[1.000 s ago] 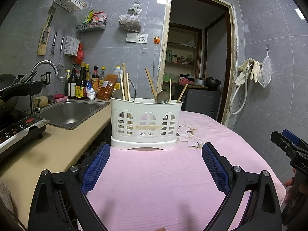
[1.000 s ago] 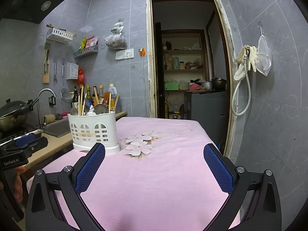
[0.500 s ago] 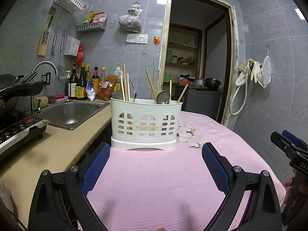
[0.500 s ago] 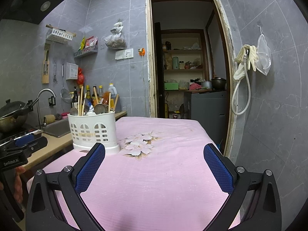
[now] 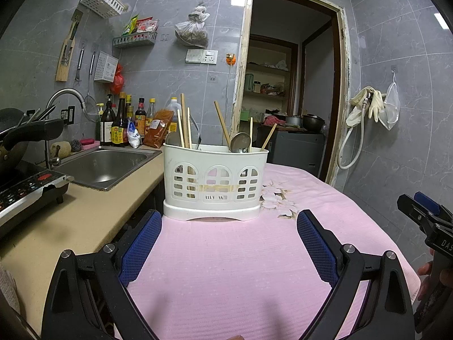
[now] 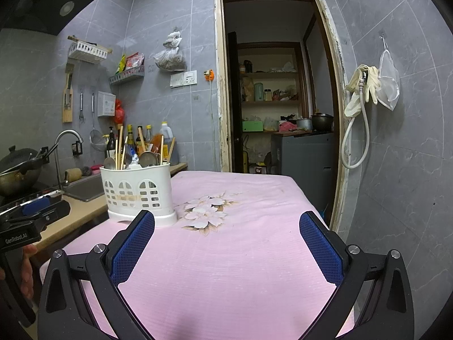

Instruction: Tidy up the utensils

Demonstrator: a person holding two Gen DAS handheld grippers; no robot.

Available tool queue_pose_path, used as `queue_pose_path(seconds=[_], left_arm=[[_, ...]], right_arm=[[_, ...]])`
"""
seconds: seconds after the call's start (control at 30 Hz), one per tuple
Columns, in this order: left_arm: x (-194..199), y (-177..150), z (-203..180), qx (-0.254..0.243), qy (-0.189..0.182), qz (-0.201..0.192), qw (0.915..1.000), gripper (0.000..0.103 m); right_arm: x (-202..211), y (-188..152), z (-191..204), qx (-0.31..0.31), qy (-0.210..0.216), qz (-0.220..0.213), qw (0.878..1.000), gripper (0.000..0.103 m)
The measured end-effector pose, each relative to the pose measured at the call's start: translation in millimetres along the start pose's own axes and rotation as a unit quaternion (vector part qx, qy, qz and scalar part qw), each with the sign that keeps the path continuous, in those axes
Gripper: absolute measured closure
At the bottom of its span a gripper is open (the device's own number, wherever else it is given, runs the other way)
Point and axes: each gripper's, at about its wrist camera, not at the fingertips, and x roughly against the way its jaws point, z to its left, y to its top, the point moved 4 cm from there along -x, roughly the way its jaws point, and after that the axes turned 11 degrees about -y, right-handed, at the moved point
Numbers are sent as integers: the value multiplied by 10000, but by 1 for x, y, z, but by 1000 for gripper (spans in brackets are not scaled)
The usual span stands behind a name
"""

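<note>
Nearest, at 6 o'clock in the left wrist view: left gripper [image 5: 229,226], jaws spread wide, blue pads clear of everything, nothing between them, hovering over the pink tablecloth [image 5: 226,269]. Same story in the right wrist view: right gripper [image 6: 226,226], jaws wide apart and empty above the cloth. Also glimpsed at 4 o'clock in the left view, gripped by a hand [image 5: 427,272].

Farther on, straight toward 12 o'clock from the left gripper: white utensil holder [image 5: 215,181], upright on the cloth near its left edge, beside the beige counter [image 5: 70,226]. Standing inside it: wooden chopsticks [image 5: 184,121] and metal spoons [image 5: 240,141], handles or bowls poking above the rim. From the right gripper, holder at 10 o'clock, just left of the printed flower pattern [image 6: 206,212].

Beyond, at 9 o'clock: steel sink [image 5: 104,164], then sauce bottles [image 5: 119,124] against the grey tiled wall. Farthest, at 1 o'clock: open doorway [image 5: 291,85] with shelves behind.
</note>
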Motion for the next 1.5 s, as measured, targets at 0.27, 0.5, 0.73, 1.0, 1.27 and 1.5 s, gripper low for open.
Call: queue_pose_path(seconds=[0.27, 0.5, 0.73, 1.0, 1.27, 1.5], left_arm=[[0, 0, 0, 3, 0, 1, 10000, 9], [0, 0, 1, 3, -3, 2, 10000, 9], [0, 0, 1, 3, 1, 10, 10000, 9], [0, 0, 0, 5, -1, 8, 10000, 9], [-2, -5, 4, 54, 18, 118, 9999, 9], [-3, -8, 7, 109, 133, 44, 9998, 9]], right_arm=[[0, 0, 0, -2, -1, 1, 10000, 0], [0, 0, 0, 0, -2, 2, 10000, 0], [0, 0, 0, -1, -1, 4, 10000, 0], [1, 0, 1, -8, 0, 3, 10000, 0], [0, 0, 1, -2, 2, 6, 10000, 0], [1, 0, 2, -3, 0, 11, 10000, 0]])
